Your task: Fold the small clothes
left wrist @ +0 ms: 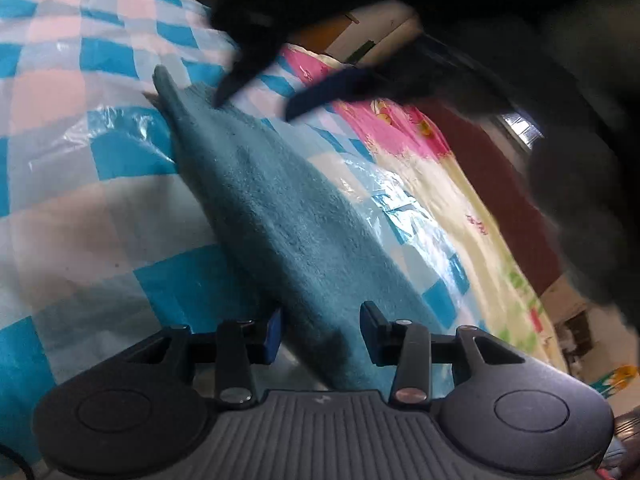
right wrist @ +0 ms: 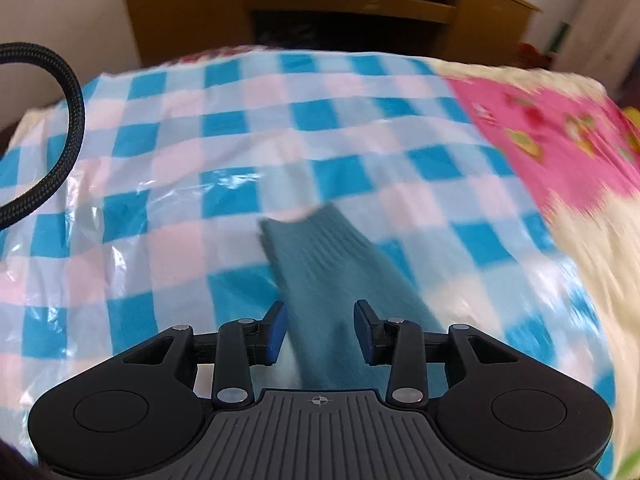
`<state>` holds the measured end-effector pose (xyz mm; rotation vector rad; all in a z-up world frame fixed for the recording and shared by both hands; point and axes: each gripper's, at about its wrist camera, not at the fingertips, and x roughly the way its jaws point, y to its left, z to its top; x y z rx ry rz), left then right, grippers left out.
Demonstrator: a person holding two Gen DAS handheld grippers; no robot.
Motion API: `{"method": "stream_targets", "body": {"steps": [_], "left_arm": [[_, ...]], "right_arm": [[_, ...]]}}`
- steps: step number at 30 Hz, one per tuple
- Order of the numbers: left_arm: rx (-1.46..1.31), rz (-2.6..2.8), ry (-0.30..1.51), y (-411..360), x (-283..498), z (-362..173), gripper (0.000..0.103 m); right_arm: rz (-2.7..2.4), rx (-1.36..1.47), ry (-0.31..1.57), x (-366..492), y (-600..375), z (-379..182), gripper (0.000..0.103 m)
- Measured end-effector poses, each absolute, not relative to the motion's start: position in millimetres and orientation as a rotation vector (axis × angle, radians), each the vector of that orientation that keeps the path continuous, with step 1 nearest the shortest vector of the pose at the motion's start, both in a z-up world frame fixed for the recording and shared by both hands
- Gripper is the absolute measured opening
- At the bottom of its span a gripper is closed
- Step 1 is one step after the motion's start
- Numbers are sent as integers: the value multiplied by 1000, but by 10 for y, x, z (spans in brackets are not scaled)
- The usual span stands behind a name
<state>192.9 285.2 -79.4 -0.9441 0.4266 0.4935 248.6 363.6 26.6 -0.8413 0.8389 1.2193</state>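
A long teal knitted garment [left wrist: 280, 216] lies stretched out on the blue, pink and white checked sheet [left wrist: 80, 160], which is under clear plastic. In the left wrist view my left gripper [left wrist: 322, 332] stands open with the near end of the garment running between its blue pads, which do not press on it. At the far end, blurred and dark, my right gripper [left wrist: 253, 108] hovers with its blue fingertips spread. The right wrist view shows the garment's ribbed end [right wrist: 316, 252] ahead of the open right gripper [right wrist: 320, 332]; the cloth passes under and between its pads.
A pink and cream flowered blanket [right wrist: 540, 140] covers the bed to the right of the checked sheet. A brown wooden shelf unit [right wrist: 320, 8] stands beyond the bed. A black braided cable [right wrist: 74, 120] loops in at the left. Dark red floor [left wrist: 500, 184] lies past the bed's edge.
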Motion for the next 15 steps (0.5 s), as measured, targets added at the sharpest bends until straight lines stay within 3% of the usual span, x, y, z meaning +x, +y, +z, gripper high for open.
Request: {"method": "stream_targets", "body": {"steps": [6, 7, 9, 10, 14, 15], "left_arm": [[-938, 472, 419, 2861, 1911, -836, 45], [-946, 467, 415, 2873, 1903, -849, 45], [-940, 462, 414, 2876, 1896, -859, 45], [-927, 464, 417, 2867, 1904, -855, 45], [-847, 470, 421, 2762, 1952, -789, 49], [-827, 465, 415, 2729, 1961, -766, 55]], "right_arm": [[1150, -973, 813, 2280, 4051, -151, 34], [1131, -970, 795, 2273, 4056, -177, 29], [1127, -934, 795, 2279, 4007, -160, 10], [1129, -921, 795, 2281, 3969, -127, 6], [1121, -800, 745, 2370, 3671, 267, 6], [1118, -754, 736, 2421, 3557, 396, 6]]}}
